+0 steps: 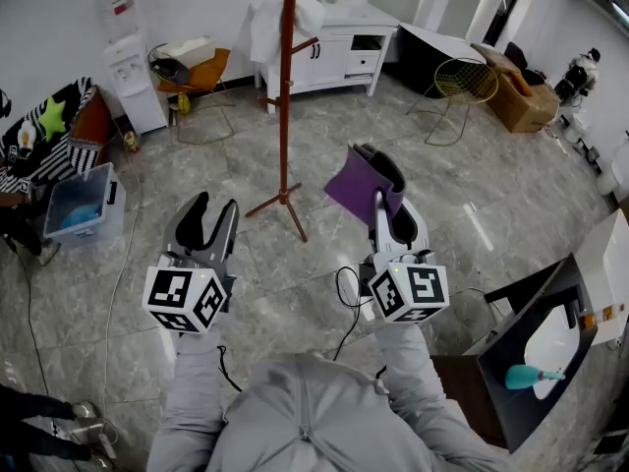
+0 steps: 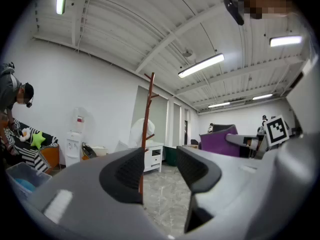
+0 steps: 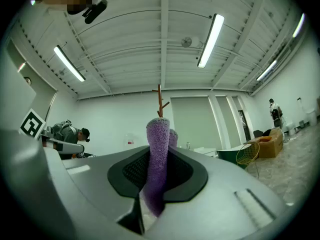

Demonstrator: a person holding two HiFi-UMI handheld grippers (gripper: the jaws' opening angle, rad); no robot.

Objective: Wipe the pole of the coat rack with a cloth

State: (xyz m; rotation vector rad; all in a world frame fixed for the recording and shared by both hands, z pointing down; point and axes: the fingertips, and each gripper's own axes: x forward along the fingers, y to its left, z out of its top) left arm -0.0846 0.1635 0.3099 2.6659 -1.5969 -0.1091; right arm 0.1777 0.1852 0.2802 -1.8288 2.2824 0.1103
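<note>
Right gripper (image 3: 157, 170): its fingers (image 3: 131, 173) are closed on a purple cloth (image 3: 159, 144). The cloth is pinched between the dark pads and stands up past the tips as a folded flap. Left gripper (image 2: 159, 170): fingers (image 2: 124, 175) apart, nothing between them. The pole shows through that gap only in the distance.

Both grippers are held in front of the person, side by side and apart. The coat rack's pole (image 1: 288, 87), of reddish-brown wood, stands upright on the floor (image 1: 295, 273) ahead of them on splayed feet (image 1: 284, 201). It is a little left of the cloth and clear of it. I judge the wipe not begun and the step in hand to be the approach.

Recommendations:
- Bring the free flap against the pole, not the hard fingertips, so that fabric alone bears on the wood.
- Wrap the flap partly round the shaft, run it along the length, then repeat on the other faces.
- The rack looks light on narrow feet and sideways pressure could tip it. The open left gripper would do well to steady the pole away from the stroke.
- Side pegs (image 1: 307, 45) branch off higher up and may snag the cloth.
- A white garment (image 1: 263, 26) hangs near there; whether it is on the rack I cannot tell.
</note>
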